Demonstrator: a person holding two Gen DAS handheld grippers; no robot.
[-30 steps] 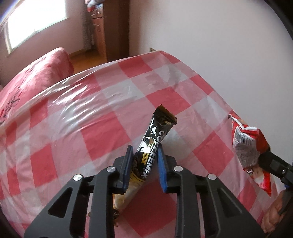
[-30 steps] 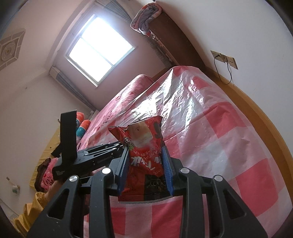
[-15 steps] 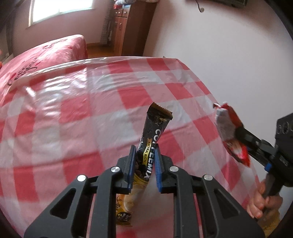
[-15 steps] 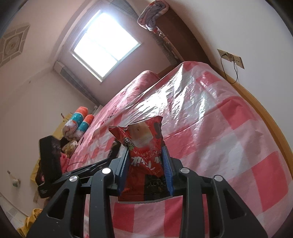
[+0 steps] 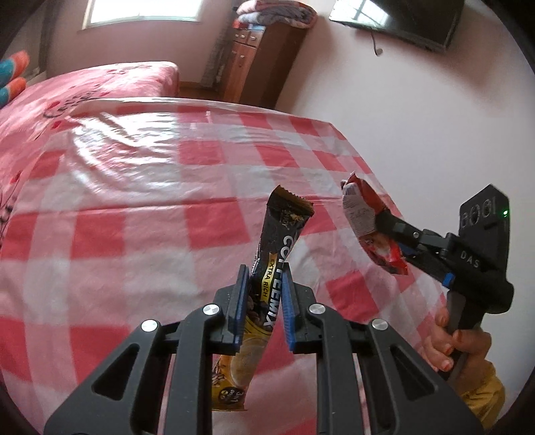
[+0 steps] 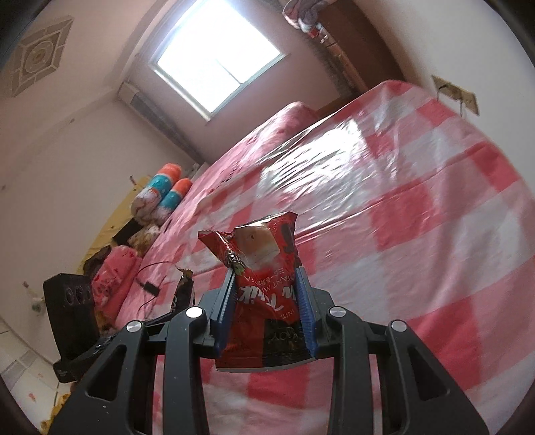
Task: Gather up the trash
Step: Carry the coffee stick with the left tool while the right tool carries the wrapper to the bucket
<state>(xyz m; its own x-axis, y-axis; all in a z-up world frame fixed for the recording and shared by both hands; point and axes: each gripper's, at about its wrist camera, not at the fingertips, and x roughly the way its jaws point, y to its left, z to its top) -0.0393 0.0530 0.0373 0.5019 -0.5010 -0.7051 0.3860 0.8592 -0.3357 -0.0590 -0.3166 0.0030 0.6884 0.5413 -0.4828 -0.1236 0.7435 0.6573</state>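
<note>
Both grippers have swung round toward the room's far side.
Left gripper (image 5: pixel 262 313) jaws clamp the coffee sachet (image 5: pixel 267 287); right gripper (image 6: pixel 265 309) jaws clamp the red packet (image 6: pixel 264 284) above the checked worktop (image 5: pixel 133 207).

A glossy red-and-white checked cloth (image 5: pixel 140 207) covers the near surface, catching glare from a bright window (image 6: pixel 217 57). Beyond it lies a bed under a pink spread (image 5: pixel 100 80), with rolled orange-and-teal bolsters (image 6: pixel 167 190) at its far side. A tall wooden cabinet (image 5: pixel 257 57) stands against the pale pink wall, folded blankets (image 5: pixel 277 11) on top. A dark wall-mounted television (image 5: pixel 401 20) hangs to the right.
</note>
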